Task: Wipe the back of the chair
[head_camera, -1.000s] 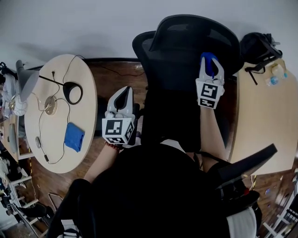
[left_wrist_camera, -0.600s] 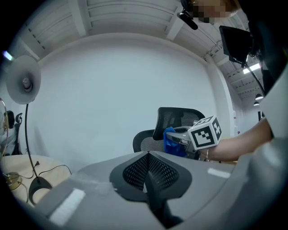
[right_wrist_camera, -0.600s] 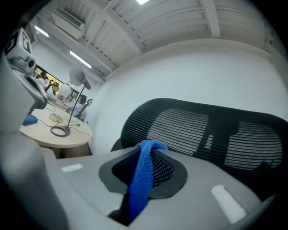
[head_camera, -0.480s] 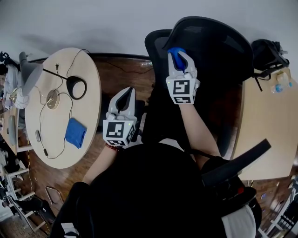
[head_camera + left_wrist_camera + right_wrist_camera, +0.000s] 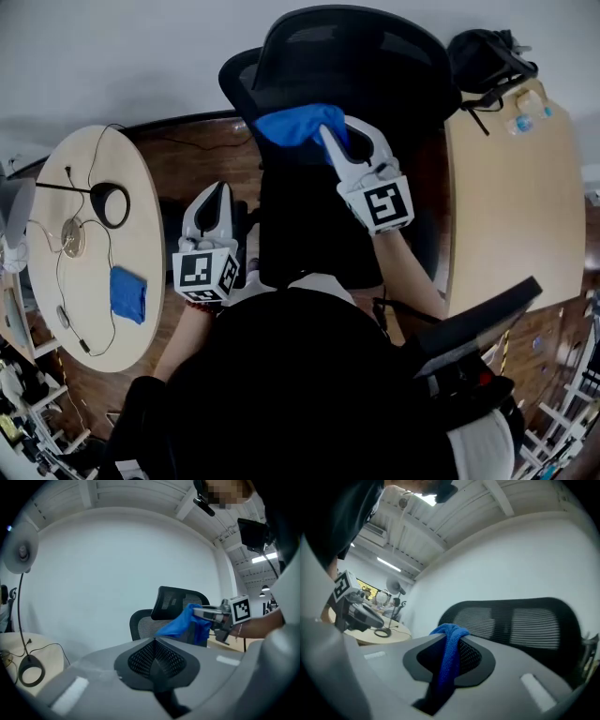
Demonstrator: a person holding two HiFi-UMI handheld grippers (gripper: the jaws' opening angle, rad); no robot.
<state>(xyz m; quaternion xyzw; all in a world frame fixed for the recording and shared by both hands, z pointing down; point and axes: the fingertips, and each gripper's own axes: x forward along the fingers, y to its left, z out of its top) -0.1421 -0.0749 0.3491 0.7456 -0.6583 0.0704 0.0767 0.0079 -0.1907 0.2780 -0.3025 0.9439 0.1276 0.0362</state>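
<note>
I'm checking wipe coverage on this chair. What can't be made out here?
- Head view: whether the blue cloth touches the chair back; the top-down angle gives no depth.
- Head view: chair's lower part, hidden by the person's body.
- Right gripper view: the cloth's far end, behind the right gripper.
- Head view: small items on the right-hand table, too small.

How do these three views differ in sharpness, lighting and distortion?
Head view: evenly lit, sharp, the wall bowed by the wide lens. Left gripper view: fisheye circle with dark corners, near jaws soft, mosaic patch at top. Right gripper view: same fisheye, ceiling lights glaring, cloth sharp, chair slightly blurred.
</note>
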